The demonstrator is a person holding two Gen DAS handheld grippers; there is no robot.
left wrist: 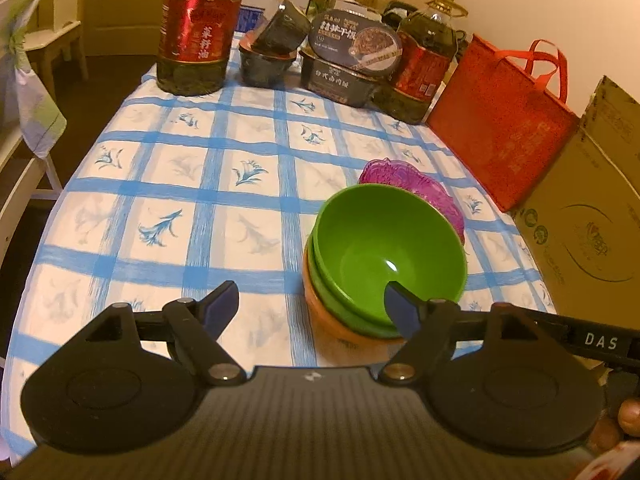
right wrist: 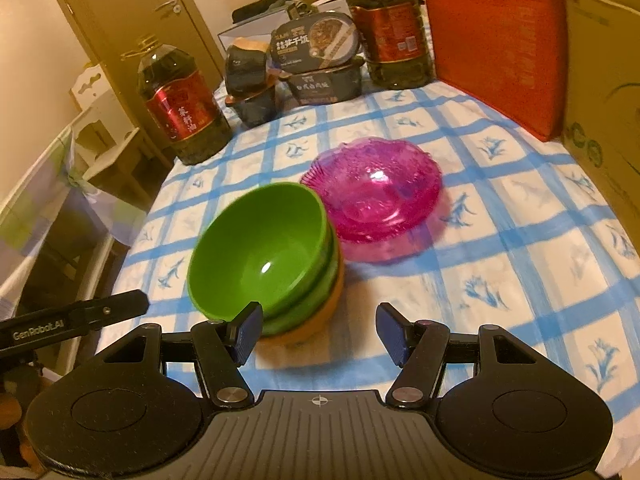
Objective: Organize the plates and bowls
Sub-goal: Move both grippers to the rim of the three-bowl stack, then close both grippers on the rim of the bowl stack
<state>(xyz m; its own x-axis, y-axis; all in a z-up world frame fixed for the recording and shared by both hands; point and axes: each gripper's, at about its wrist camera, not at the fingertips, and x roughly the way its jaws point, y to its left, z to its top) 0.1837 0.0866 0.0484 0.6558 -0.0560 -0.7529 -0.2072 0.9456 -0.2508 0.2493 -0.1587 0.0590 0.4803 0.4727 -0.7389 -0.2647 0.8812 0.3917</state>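
A stack of bowls [left wrist: 372, 264] sits on a counter [left wrist: 180, 208] covered in a blue-checked cloth printed with small flowers. The stack has two green bowls nested in an orange one at the bottom. Just behind it, touching or nearly so, rests a stack of see-through pink plates [right wrist: 376, 192] with scalloped rims.

The left tool [left wrist: 314, 306] is spread wide and holds nothing. The bowls lie ahead of it and to its right; its right finger appears in front of the near rim of the top bowl, and whether it touches cannot be told. The right tool [right wrist: 318, 330] is also spread and empty. From it the bowls lie ahead and to the left, with its left finger just by the near rim, and the pink plates lie straight ahead, farther off. Both tools look about equally near the bowls, one on each side.

At the far edge stand two large oil bottles [left wrist: 198, 28] with red labels in Chinese characters, dark boxed meal tubs [left wrist: 352, 60] also printed in Chinese, a red cloth bag [left wrist: 504, 120] and a cardboard box [left wrist: 588, 216]. One tool's arm reads "DAS"; the other reads "GenRobot.AI".
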